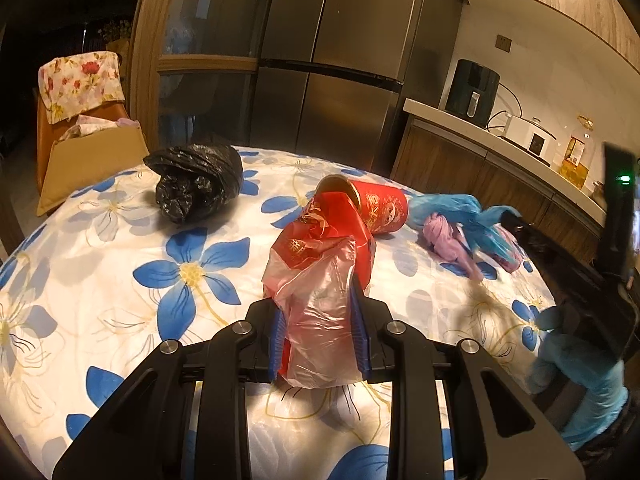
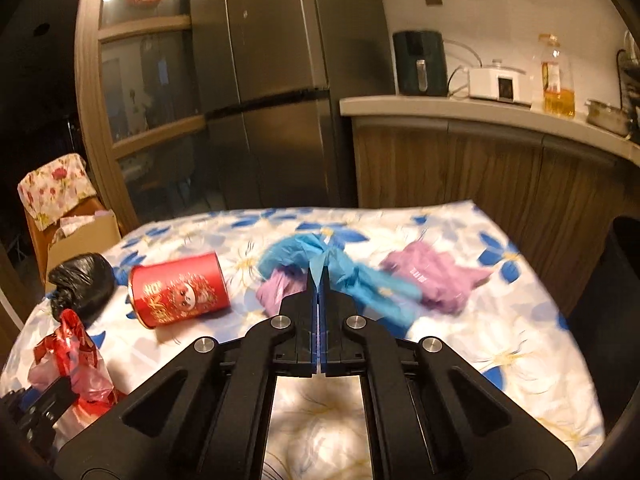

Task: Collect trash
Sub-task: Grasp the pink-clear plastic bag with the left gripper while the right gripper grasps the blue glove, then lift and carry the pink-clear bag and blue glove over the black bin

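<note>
My left gripper [image 1: 319, 300] is shut on a red and clear plastic bag [image 1: 320, 272], held just above the flowered tablecloth; the bag also shows in the right wrist view [image 2: 72, 356]. My right gripper [image 2: 319, 276] is shut on a blue plastic bag [image 2: 344, 276], which also shows in the left wrist view [image 1: 460, 212]. A red can [image 1: 380, 208] lies on its side behind the red bag, also in the right wrist view [image 2: 180, 290]. A black trash bag [image 1: 196, 180] sits at the table's far left. Purple wrappers [image 2: 428, 280] lie by the blue bag.
The round table [image 1: 100, 240] has a blue-flower cloth. A cardboard box [image 1: 92, 160] and a chair with floral cloth [image 1: 80, 80] stand at the far left. A fridge [image 1: 332, 60] and a counter [image 2: 480, 112] with appliances are behind. A dark bin [image 2: 616, 300] stands at the right.
</note>
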Demonstrator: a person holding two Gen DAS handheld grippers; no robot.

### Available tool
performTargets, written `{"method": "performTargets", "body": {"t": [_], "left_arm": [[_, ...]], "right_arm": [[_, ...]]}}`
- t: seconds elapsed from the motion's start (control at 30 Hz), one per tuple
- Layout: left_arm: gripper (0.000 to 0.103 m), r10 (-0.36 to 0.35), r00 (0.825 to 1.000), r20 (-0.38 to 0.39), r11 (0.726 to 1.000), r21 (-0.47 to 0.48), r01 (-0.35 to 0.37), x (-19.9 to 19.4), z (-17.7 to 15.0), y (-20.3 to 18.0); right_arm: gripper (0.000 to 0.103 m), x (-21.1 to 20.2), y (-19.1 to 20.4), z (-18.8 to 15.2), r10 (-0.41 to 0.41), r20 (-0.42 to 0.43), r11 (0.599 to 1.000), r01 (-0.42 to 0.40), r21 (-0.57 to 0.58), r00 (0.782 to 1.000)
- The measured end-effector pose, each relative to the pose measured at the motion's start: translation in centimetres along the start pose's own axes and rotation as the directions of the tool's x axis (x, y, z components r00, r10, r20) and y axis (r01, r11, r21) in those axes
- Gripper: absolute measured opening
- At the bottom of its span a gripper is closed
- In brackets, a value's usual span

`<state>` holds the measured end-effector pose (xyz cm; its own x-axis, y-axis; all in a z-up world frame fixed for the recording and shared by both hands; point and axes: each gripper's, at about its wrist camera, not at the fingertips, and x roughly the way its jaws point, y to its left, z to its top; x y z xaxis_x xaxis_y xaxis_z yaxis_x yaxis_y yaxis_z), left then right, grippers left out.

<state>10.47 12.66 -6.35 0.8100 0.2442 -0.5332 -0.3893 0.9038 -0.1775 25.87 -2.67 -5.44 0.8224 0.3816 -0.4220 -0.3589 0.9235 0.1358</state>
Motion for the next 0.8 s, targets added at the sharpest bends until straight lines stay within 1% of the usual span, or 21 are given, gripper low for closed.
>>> {"method": "performTargets", "body": {"t": [0.23, 0.4, 0.57, 0.8], "left_arm": [[0.028, -0.025, 0.999, 0.022, 0.999, 0.021, 0.025, -1.5, 0.0, -1.5], [0.028, -0.048, 0.998, 0.035, 0.998, 0.045, 0.047, -2.7, -0.2, -3.0], [0.028, -0.07, 0.997, 0.038, 0.995, 0.069, 0.067, -3.5, -0.7, -4.5], [0.028, -0.113, 0.993, 0.036, 0.987, 0.118, 0.108, -4.5, -1.2, -7.5]], "right_arm": [[0.0, -5.3, -2.4, 1.7, 0.007, 0.084, 1.0, -0.009, 0.027, 0.996], [0.0, -9.2, -3.7, 1.6, 0.005, 0.122, 1.0, -0.008, 0.027, 0.993], [0.0, -12.3, -4.9, 0.8, 0.007, 0.122, 1.0, -0.01, 0.028, 0.992], [0.0, -14.7, -6.5, -0.2, -0.013, 0.122, 1.0, 0.01, 0.027, 0.992]]}}
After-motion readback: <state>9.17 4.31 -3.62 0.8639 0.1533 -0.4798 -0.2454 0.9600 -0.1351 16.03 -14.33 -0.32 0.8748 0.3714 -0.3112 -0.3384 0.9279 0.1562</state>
